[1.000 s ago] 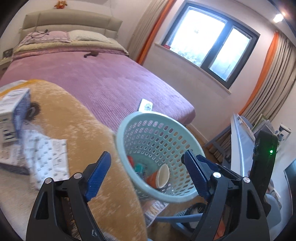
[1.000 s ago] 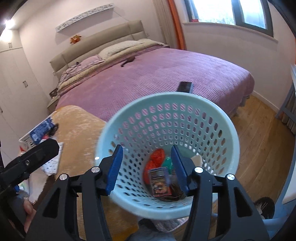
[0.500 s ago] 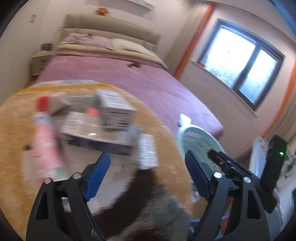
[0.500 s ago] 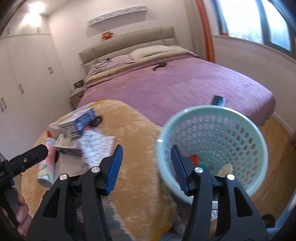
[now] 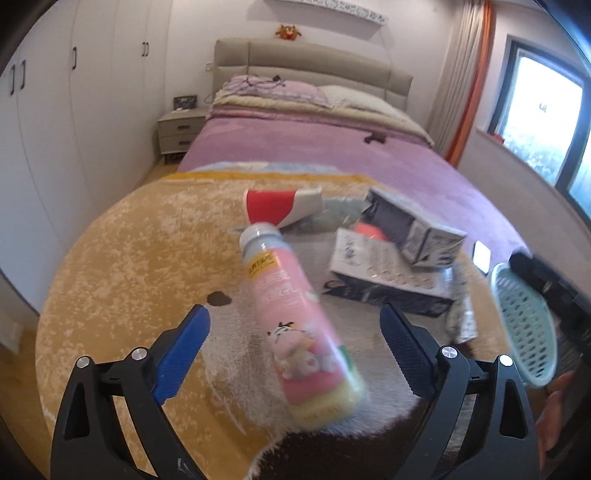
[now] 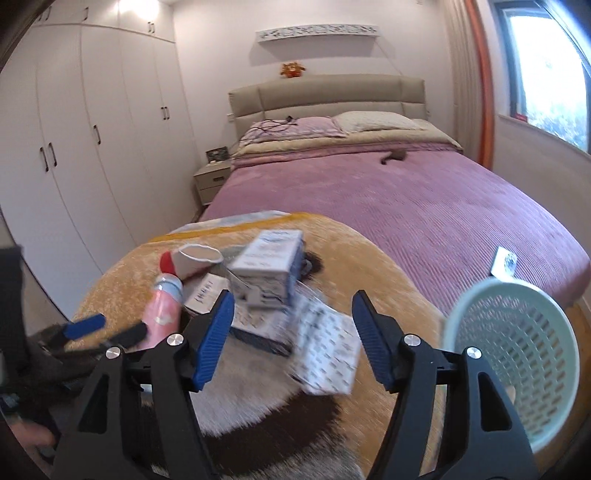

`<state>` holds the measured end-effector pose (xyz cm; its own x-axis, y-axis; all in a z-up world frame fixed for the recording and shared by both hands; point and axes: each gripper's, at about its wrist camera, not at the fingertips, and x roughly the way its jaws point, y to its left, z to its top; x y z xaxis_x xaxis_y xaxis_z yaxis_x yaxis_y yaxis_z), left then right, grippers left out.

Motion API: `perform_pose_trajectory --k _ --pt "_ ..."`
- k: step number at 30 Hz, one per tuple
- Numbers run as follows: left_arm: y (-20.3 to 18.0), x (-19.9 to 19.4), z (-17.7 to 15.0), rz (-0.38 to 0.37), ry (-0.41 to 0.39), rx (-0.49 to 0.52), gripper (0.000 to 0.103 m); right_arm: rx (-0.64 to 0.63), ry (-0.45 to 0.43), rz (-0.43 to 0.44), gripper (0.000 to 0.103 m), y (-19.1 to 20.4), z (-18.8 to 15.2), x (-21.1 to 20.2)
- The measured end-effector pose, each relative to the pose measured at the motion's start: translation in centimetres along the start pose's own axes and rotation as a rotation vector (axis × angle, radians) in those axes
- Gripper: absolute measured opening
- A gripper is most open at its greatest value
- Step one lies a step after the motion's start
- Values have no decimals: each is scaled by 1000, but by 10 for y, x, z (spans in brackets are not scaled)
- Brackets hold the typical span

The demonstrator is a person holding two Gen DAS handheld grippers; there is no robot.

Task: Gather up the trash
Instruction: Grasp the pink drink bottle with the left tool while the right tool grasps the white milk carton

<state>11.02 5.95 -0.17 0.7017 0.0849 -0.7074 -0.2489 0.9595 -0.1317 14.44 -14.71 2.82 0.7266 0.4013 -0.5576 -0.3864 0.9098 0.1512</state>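
Both tools gaping, nothing held. Left tool (image 5: 291, 332) poised around pink bottle (image 5: 299, 325) on the surface (image 5: 122, 258). Right tool (image 6: 291, 328) over wrapper (image 6: 325, 350). Basket (image 6: 517, 354) beside. Cup (image 5: 280, 206), carton (image 6: 266, 273) uncollected; most judged left.

Daylight comes in through the window (image 5: 546, 122) at the right, which is overexposed in both views, and a ceiling lamp (image 6: 127, 5) glares at the top of the right wrist view. The room is evenly bright with soft shadows. The pink bottle (image 5: 295, 325) and the patterned packet (image 6: 325, 354) are smeared by motion blur. Fisheye distortion bends the wardrobe doors (image 6: 74, 140), and the corners fall to black.
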Motion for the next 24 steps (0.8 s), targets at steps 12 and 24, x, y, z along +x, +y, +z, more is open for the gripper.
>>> perform_pose_trajectory --k 12,24 --pt "-8 37 -2 -13 45 30 89 49 72 30 69 15 27 62" --pt "-8 55 -8 -18 76 23 67 54 154 -17 71 24 22 110"
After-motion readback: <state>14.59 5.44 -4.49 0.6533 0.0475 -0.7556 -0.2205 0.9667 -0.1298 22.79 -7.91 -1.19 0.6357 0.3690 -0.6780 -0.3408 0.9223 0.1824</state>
